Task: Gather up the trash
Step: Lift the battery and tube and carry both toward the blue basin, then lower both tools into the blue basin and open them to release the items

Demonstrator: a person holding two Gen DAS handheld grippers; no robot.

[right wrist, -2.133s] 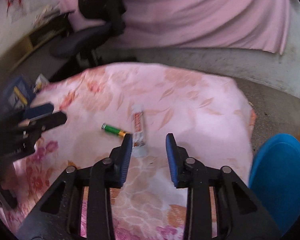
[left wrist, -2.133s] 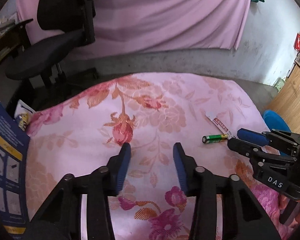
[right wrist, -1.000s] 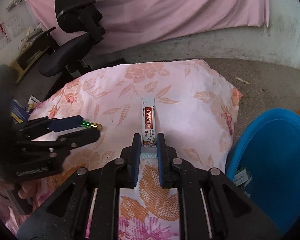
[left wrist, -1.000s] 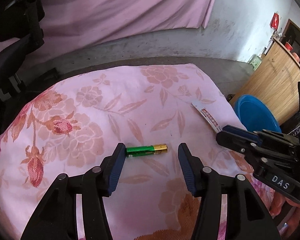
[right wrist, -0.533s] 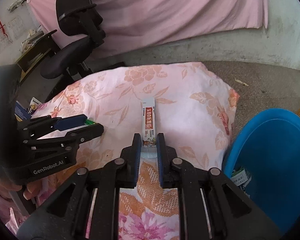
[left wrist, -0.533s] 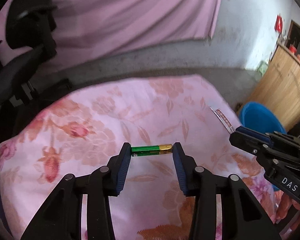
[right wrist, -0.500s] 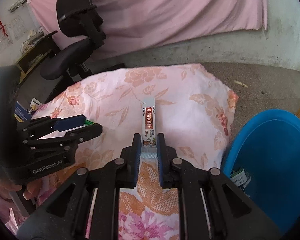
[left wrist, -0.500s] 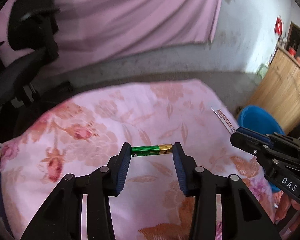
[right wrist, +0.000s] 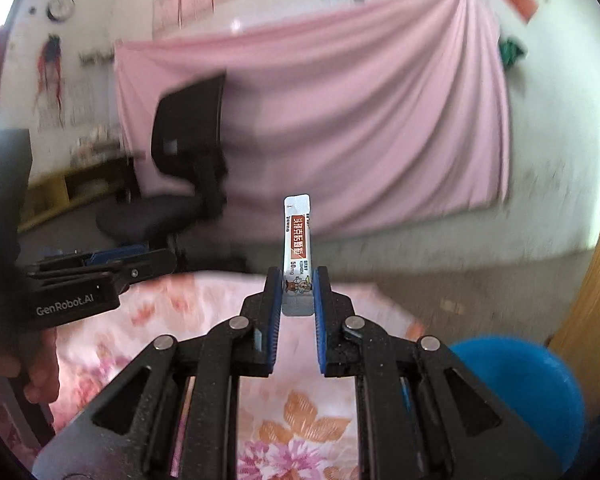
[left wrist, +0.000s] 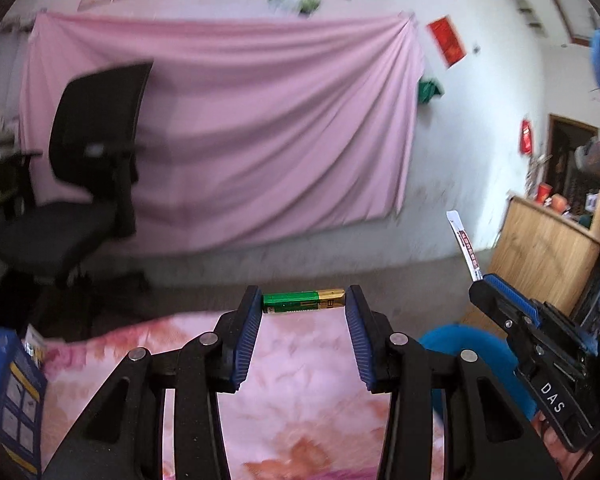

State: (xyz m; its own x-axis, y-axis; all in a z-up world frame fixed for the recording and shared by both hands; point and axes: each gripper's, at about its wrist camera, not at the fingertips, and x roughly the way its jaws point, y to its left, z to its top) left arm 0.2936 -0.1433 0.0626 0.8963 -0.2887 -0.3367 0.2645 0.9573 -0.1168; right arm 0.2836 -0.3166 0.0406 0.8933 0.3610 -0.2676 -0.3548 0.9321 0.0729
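Green-and-gold cylindrical battery [left wrist: 304, 300] pinched end-to-end in my left gripper [left wrist: 303, 334]; right gripper [right wrist: 294, 312] pinches white sachet [right wrist: 297, 254]. Blue round bin [right wrist: 518, 390] sits below right gripper's right, nearer it.

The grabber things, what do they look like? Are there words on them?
Both are black plastic with silver round bolts and two fingers lined with ribbed blue pads. The left gripper has "GenRobot.AI" printed in white on its side, and the right gripper has "DAS" in white.
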